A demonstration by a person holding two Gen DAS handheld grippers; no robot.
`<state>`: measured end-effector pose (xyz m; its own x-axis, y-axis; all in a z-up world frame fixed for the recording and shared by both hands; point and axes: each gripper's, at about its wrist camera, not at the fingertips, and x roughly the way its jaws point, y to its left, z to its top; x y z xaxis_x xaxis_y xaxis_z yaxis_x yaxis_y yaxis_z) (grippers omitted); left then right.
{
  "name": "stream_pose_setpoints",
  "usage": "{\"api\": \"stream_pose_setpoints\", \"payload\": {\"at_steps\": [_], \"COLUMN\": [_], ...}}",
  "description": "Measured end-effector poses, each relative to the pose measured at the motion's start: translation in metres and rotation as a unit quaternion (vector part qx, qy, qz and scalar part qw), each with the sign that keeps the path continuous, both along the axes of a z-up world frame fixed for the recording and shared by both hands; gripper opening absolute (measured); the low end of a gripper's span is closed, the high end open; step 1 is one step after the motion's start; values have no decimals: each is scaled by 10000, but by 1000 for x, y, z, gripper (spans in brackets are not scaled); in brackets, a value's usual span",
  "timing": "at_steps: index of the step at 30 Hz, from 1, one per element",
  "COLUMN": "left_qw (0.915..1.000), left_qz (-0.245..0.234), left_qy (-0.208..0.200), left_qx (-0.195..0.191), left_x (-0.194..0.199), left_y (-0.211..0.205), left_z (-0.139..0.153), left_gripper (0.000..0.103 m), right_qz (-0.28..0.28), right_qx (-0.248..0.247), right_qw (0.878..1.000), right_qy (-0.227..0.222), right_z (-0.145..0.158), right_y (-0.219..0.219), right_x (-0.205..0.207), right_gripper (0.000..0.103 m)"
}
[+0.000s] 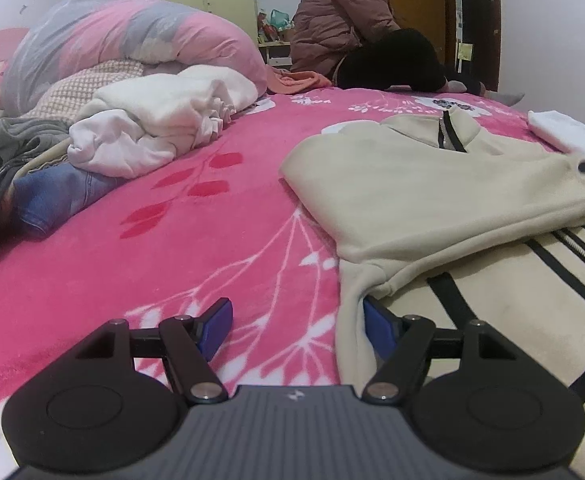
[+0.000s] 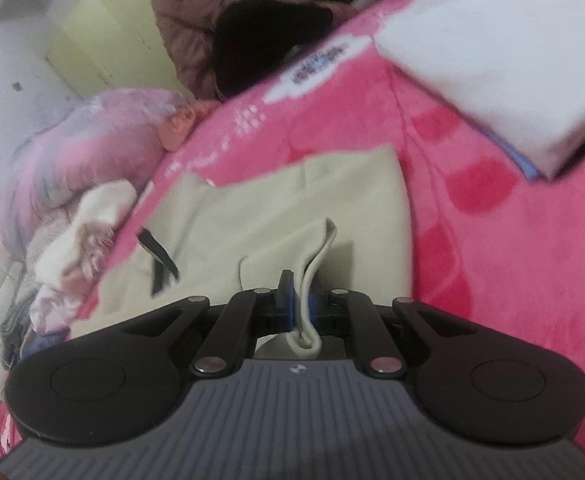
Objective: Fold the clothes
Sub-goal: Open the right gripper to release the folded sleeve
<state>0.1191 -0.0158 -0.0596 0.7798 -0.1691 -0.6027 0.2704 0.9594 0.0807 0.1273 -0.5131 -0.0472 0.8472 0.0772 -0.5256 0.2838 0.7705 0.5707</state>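
A cream zip-neck top [image 1: 432, 184] with black stripes lies partly folded on the pink floral blanket [image 1: 196, 248]. My left gripper [image 1: 296, 330] stands open just above the blanket at the top's near left edge; its right blue pad [image 1: 378, 330] touches the cream cloth, and nothing is pinched between the pads. In the right wrist view my right gripper [image 2: 300, 300] is shut on a fold of the cream top [image 2: 268, 216], lifting a thin ridge of cloth above the rest of the garment.
A heap of unfolded clothes [image 1: 140, 128], jeans [image 1: 56, 196] and a rolled pink quilt [image 1: 132, 44] fill the bed's left side. A folded white cloth [image 2: 504, 64] lies at the right. A person in a puffy coat [image 1: 344, 20] sits on the bed's far edge.
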Motion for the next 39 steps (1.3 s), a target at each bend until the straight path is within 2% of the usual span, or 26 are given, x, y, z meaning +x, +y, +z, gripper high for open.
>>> {"api": "stream_pose_setpoints", "payload": {"at_steps": [3,10,15,20,25,30,34,36,39], "left_qw": [10000,9997,9993,9978,9914,9858,9703,9612,9577], "left_qz": [-25,-125,-205,-400,-581,-394,-158,-51,-57], "left_qy": [-1,127,172,252,121,137,684,953,981], "left_qx": [26,-178,-260,-462,-1170,-1627,-2314,-2589,-2705], "left_x": [-2,-1,-7,-19,-26,8,58,80,97], "left_y": [1,12,19,32,55,53,49,49,48], "left_z": [0,1,2,5,22,29,22,18,16], "left_gripper": [72,72,72,71,71,69,64,63,63], "right_qz": [6,0,14,-235,-496,-52,14,-160,-316], "right_qx": [-119,-122,-248,-418,-983,-1951,-2037,-1770,-1261], "right_qw": [9999,9998,9994,9979,9922,9798,9782,9830,9909], "right_qy": [-82,134,237,426,585,442,411,467,355], "right_z": [7,-19,-13,0,30,69,73,67,60], "right_y": [-2,-10,-9,-13,-5,41,56,46,22], "right_x": [4,4,3,-10,-26,-13,7,12,5], "right_gripper": [5,4,5,10,13,13,13,14,16]}}
